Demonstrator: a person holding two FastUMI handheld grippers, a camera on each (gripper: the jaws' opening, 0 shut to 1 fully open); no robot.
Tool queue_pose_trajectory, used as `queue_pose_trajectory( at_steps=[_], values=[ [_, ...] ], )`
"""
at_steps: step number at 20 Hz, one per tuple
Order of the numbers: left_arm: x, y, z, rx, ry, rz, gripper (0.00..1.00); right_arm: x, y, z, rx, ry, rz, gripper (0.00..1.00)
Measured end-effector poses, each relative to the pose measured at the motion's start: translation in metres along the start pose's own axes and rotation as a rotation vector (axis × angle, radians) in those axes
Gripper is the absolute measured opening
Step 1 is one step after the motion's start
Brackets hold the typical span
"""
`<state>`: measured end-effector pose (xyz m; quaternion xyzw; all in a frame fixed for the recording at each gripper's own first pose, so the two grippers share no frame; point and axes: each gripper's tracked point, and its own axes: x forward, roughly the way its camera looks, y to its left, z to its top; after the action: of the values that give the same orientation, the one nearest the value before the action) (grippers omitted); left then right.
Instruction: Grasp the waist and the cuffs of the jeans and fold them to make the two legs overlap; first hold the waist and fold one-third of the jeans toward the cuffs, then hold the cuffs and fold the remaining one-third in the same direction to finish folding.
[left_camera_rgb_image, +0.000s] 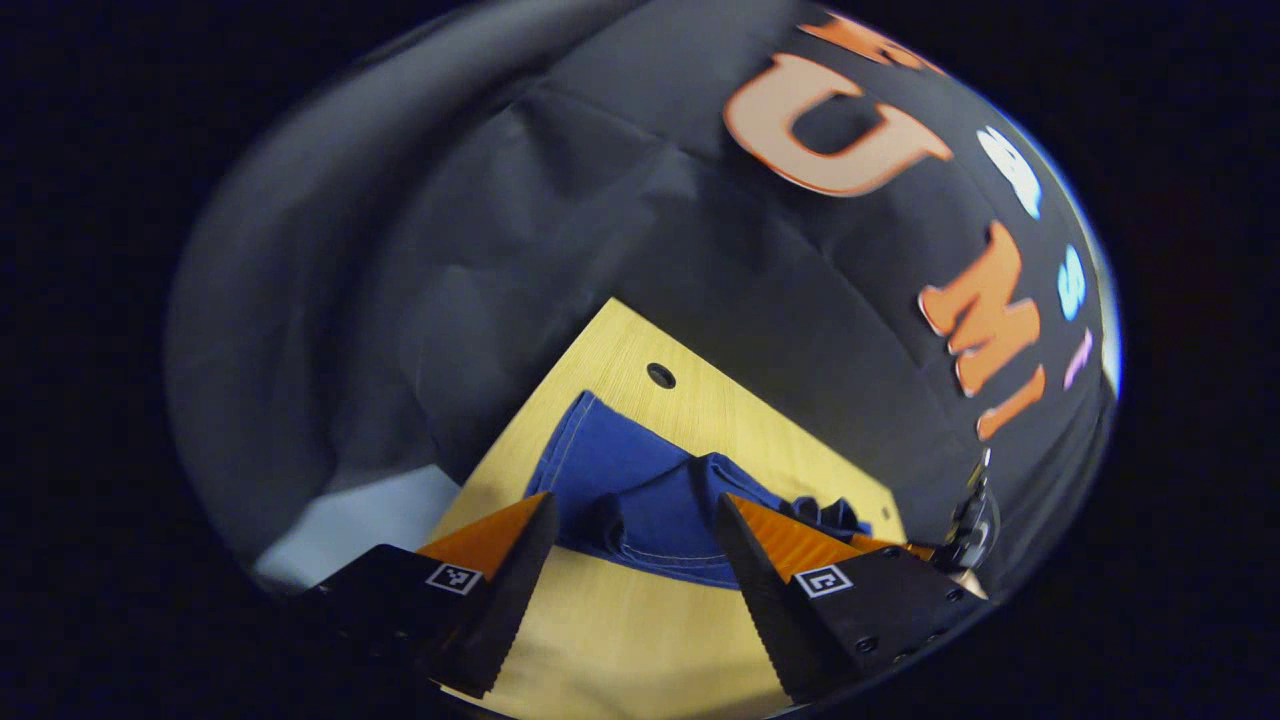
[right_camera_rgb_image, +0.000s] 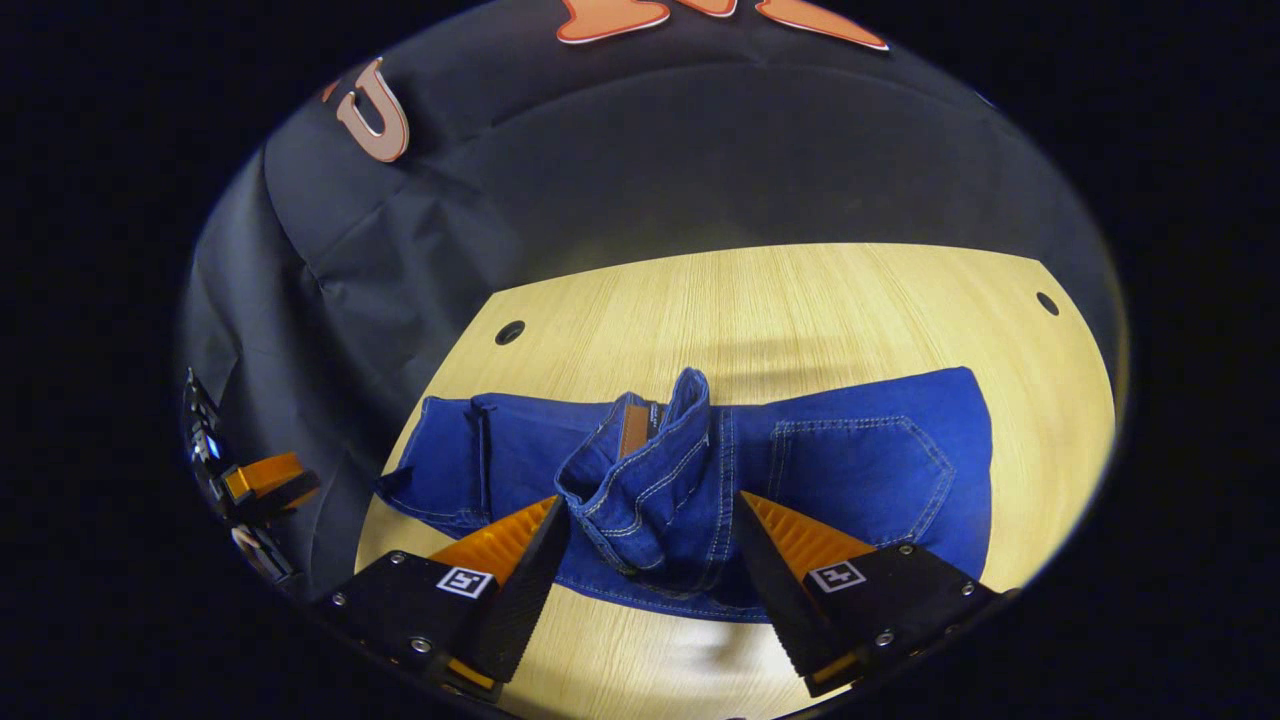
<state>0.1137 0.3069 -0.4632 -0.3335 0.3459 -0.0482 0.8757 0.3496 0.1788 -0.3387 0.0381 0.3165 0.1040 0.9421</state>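
Lying ahead of both tools, jeans (right_camera_rgb_image: 700, 470) on table (right_camera_rgb_image: 780, 300), fingers apart, nothing clamped

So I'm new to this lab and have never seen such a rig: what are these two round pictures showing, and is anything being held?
A person holds a two-finger gripper in each hand; a fisheye camera rides on each. The left gripper view looks along the left gripper, whose orange-and-black fingers stand apart. The right gripper view does the same for the right gripper, also open. On the wooden table lie blue jeans, a bunched fold raised in the middle. Neither gripper presses on the cloth, so nothing is held. The other gripper appears at the left edge of the right gripper view.
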Motion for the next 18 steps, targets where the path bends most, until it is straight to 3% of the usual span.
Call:
queue_pose_trajectory(
  at_steps=[3, 4, 6, 9, 13, 15, 18],
  values=[
    [0.014, 0.025, -0.009, -0.326, 0.0, 0.0, 0.97, -0.02, 0.002, 0.017, 0.045, -0.027, 0.04, 0.99],
    [0.018, 0.045, -0.018, -0.367, 0.027, 0.037, 0.97, -0.025, 0.0, 0.022, 0.059, -0.035, 0.043, 0.99],
    [0.03, 0.07, -0.027, -0.358, 0.048, 0.088, 0.98, -0.037, -0.012, 0.032, 0.097, -0.058, 0.048, 0.98],
    [0.058, 0.071, -0.026, -0.329, 0.039, 0.071, 0.98, -0.046, -0.03, 0.039, 0.131, -0.075, 0.029, 0.99],
    [0.081, 0.049, -0.023, -0.325, 0.037, -0.049, 0.98, -0.045, -0.046, 0.037, 0.152, -0.067, 0.008, 0.98],
    [0.087, 0.023, -0.049, -0.276, 0.117, -0.113, 0.98, -0.045, -0.048, 0.035, 0.17, -0.059, 0.018, 0.99],
    [0.104, 0.002, -0.068, -0.172, 0.143, -0.109, 0.98, -0.043, -0.052, 0.034, 0.192, -0.052, 0.018, 0.98]
  ],
)
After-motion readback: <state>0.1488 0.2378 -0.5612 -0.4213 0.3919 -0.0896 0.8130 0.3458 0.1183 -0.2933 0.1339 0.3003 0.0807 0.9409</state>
